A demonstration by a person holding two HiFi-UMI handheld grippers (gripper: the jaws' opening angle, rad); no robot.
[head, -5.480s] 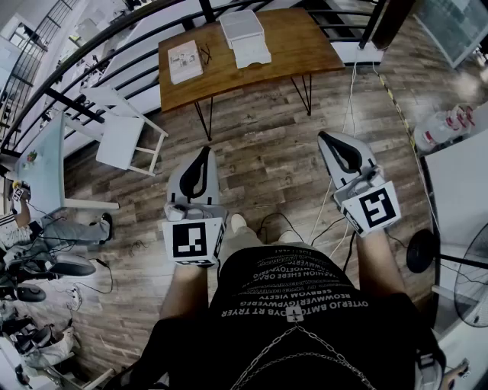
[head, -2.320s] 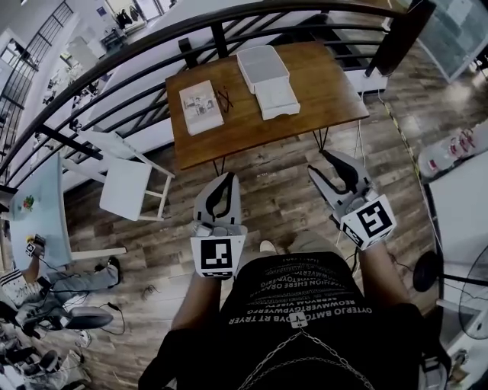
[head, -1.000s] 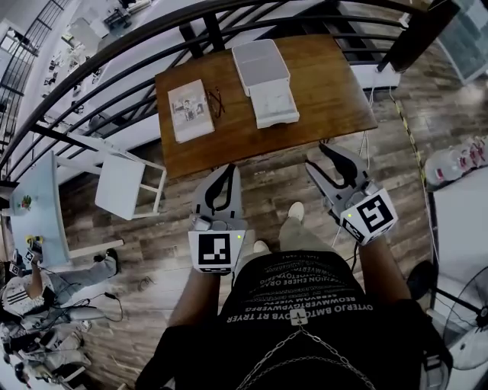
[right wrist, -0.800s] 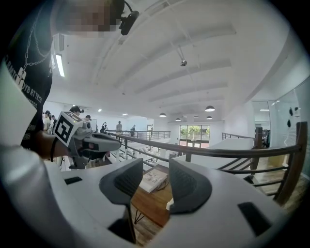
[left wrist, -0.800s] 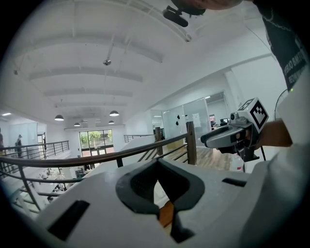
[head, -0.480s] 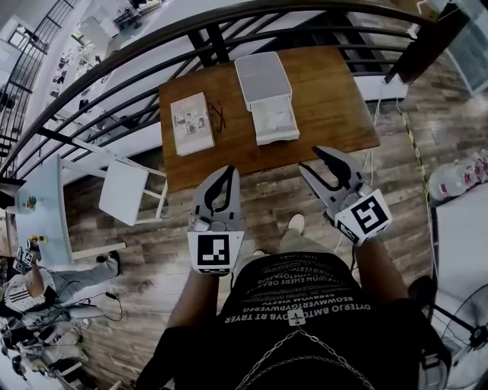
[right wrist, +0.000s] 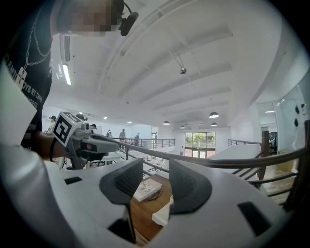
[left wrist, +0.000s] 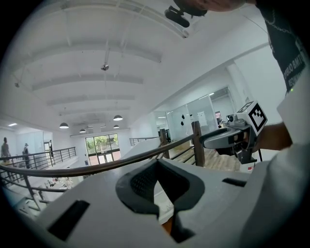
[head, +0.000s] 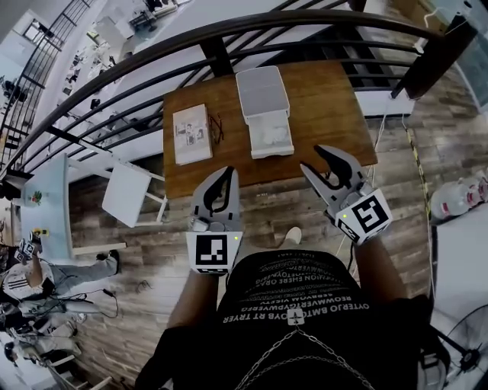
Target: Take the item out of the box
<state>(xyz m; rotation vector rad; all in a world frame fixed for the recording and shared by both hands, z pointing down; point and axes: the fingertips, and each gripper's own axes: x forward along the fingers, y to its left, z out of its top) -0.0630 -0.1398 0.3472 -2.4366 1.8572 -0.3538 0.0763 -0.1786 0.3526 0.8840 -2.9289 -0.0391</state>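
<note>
Near table [head: 328,91] w/ box [head: 263,91], L gripper [head: 226,172] jaws together, R gripper [head: 310,158] jaws apart, both empty.

Open white box [head: 264,114] on table [head: 332,95]

Site: open-plan office, mezzanine level. Evidence: railing [head: 221,55] across the top, plank floor [head: 137,251], desks [head: 164,11] below at upper left, ceiling lamps [right wrist: 213,115], glass partitions [left wrist: 203,118] at right.

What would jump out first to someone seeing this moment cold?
A wooden table stands just ahead, by a dark railing, with a white box at its middle and a booklet left of it. The left hand-held gripper, shut, and the right hand-held gripper, open and empty, hang before its near edge.
</note>
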